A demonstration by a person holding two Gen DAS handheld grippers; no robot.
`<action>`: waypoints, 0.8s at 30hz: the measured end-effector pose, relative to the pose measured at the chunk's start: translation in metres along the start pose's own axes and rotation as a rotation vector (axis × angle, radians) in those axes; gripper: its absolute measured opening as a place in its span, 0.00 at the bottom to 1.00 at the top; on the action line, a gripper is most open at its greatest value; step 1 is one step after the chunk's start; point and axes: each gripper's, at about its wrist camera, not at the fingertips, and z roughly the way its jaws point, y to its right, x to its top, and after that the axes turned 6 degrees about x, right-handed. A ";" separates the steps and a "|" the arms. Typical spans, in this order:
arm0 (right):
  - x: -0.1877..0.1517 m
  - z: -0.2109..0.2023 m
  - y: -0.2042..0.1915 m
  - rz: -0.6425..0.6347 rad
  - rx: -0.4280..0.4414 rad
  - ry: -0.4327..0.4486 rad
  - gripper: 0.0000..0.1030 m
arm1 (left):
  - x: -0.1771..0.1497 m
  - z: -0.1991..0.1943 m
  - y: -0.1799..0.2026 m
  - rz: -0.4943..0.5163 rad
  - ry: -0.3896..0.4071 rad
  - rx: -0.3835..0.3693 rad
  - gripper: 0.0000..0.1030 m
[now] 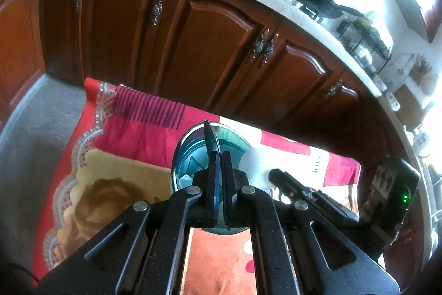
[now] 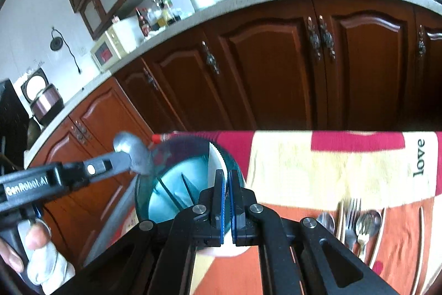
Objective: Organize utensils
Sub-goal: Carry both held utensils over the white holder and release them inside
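Left gripper [image 1: 219, 156] pinched tight on a spoon [image 2: 132, 154]; in the left view the bowl shows edge-on as a thin blade [image 1: 209, 137] rising from between the fingers. From the right view the same gripper [image 2: 127, 161] comes in from the left, spoon bowl up and tilted, just over the rim of the holder [image 2: 165, 184].

Holder: teal, see-through, round, with inner dividers making compartments. It appears tipped toward the right camera, mouth facing the lens. In the left view the holder [image 1: 190, 154] lies right behind the left fingers.

Right gripper [image 2: 227, 179] nearly closed, clamping something white [image 2: 214, 159] at the holder's near rim; what it is cannot be told — blurred. In the left view the right gripper [image 1: 276, 174] comes in from the right, tip against a white shape [image 1: 255, 166] beside the holder.

On the mat [image 2: 304, 179], red, cream and orange with "love" printed: a cluster of cutlery [image 2: 356, 223] at right — fork, spoons, sticks — well apart from the holder.

Behind: brown cabinets [image 2: 276, 73].
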 end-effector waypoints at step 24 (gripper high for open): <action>-0.016 -0.065 0.005 0.045 -0.038 -0.004 0.22 | -0.044 -0.030 0.039 0.115 0.047 0.089 0.39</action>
